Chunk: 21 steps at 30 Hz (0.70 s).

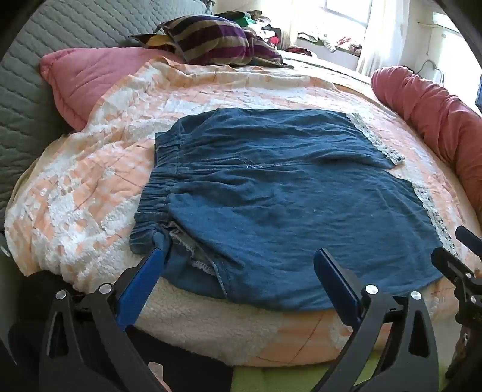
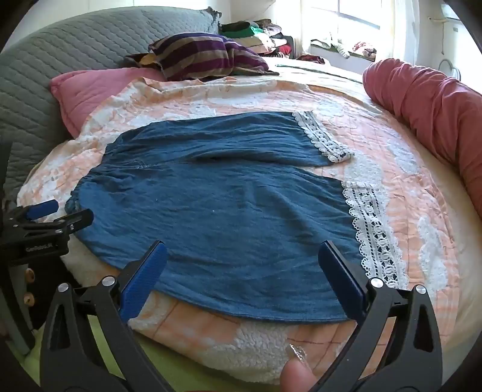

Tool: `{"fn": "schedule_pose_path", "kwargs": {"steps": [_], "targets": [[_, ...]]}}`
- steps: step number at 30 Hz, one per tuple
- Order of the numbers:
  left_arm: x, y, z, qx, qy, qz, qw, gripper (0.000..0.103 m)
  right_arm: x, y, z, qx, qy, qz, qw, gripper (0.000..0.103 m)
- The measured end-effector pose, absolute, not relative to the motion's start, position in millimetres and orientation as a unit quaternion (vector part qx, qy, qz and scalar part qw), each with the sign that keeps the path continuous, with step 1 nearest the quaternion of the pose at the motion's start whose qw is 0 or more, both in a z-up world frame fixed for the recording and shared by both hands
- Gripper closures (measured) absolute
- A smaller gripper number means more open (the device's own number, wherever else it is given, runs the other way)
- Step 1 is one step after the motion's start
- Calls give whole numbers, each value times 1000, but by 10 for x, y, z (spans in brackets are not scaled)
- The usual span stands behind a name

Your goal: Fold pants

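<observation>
Your jaws gape empty on both grippers. The denim pants (image 1: 271, 187) lie crosswise ahead, waistband (image 1: 156, 187) nearer your left gripper (image 1: 238, 268), lace hems (image 2: 370, 229) nearer your right gripper (image 2: 241, 262).

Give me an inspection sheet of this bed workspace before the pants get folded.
Surface: peach and white quilt on the bed.
Job's things: blue pants spread flat, unfolded, lace cuffs to the right.
Clutter: striped pillow, pink pillow, red bolster.
Grippers: left gripper and right gripper open at the near edge, holding nothing.
Cables: nothing seen.
Surroundings: grey quilted headboard, clothes pile, bright window.
</observation>
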State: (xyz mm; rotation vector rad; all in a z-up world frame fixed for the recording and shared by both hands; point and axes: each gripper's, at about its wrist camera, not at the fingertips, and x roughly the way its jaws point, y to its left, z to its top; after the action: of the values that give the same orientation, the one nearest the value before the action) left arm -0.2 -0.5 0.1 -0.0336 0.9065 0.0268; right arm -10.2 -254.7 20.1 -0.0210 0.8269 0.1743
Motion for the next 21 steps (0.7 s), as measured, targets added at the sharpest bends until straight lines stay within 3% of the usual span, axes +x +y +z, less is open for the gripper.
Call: {"fn": "schedule_pose_path", "kwargs": {"steps": [21], "targets": [[-22,-1,64,-19,432,11,901,4,-83,-2498,206,-19,403,86,911,8]]}}
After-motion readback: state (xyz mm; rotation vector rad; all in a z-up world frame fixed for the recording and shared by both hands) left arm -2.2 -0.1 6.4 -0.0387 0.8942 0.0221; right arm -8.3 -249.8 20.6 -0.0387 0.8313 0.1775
